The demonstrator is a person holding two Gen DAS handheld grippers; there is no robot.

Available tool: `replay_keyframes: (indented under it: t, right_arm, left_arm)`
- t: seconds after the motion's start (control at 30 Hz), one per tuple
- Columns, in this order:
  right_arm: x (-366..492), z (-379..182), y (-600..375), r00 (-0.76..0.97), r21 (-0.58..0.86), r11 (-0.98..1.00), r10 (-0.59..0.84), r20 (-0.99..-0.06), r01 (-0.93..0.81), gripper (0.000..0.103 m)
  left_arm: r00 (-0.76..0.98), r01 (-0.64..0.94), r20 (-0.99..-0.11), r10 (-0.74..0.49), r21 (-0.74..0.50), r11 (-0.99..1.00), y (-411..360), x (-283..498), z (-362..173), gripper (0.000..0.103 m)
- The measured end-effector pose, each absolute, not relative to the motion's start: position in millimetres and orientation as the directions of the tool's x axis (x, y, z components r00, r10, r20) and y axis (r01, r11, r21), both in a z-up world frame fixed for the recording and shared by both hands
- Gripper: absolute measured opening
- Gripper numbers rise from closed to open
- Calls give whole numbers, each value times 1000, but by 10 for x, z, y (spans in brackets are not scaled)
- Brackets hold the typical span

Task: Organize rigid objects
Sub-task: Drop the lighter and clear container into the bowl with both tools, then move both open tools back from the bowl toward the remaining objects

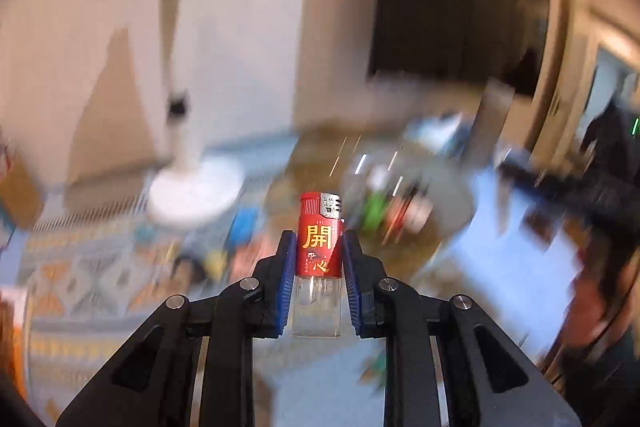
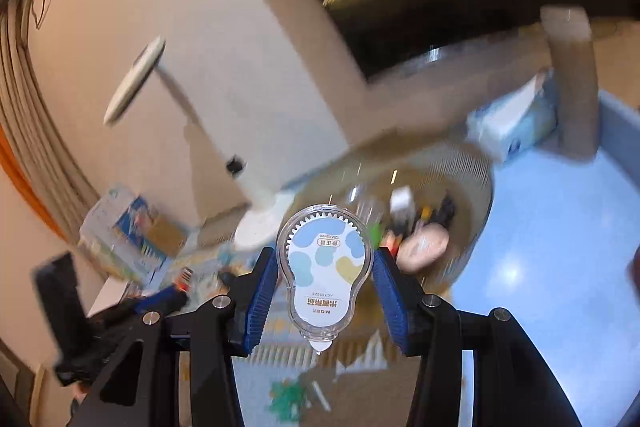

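1. The left gripper is closed on a red lighter, its blue pads pressed against both sides of the red sleeve. The lighter stands upright between them, metal cap on top and clear base below.

2. The right gripper stands partly open, clamped on a correction tape dispenser. Its clear bulb-shaped case, with a white label spotted blue and yellow, sits wide end up and nozzle pointing down.

3. Both items are held up off the counter, which is pale blue on the right and covered by a patterned cloth on the left.

4. Beyond the grippers, in the middle distance, sits a round clear container with a ribbed wall. Small things lie in it, too blurred to name.

5. A white desk lamp stands on its round base to the left of that container, near the far wall.

6. A pale box lies farther right, behind the container.
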State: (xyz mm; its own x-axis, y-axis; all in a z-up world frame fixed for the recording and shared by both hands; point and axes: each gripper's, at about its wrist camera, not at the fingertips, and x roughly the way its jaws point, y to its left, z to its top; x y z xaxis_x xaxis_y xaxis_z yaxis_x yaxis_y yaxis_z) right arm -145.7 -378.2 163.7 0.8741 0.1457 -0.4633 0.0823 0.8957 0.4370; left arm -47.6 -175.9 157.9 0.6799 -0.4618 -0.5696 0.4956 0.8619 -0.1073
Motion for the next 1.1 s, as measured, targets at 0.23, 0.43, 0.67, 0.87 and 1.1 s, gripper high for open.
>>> replay_keyframes:
  t: [0.23,0.43,0.67,0.87,1.1]
  right_arm:
    - [-1151,1742,-4079,834,302,894,-128,-537,332,48]
    - [-805,1524,-4276,791,323,875,-104,-603,361,57]
    - [-833,1454,-4350,793,356,860,-87,-603,365,79]
    - [-1134,1432,-4136,801,424,849,2,-598,314,80]
    - [-1641,1289,-3476,817,331,918,14,-576,218,103]
  left_arm:
    - [654,538,-532,-538,-173,825,-2424,65,1713,20]
    - [638,489,-588,-497,-189,852,-2761,406,1349,21]
    - [605,459,-613,-508,-252,852,-2582,528,1247,61]
    - [615,405,-576,-539,-356,842,-1914,283,1426,77]
    - [719,322,-528,-452,-323,890,-1019,-445,1436,98]
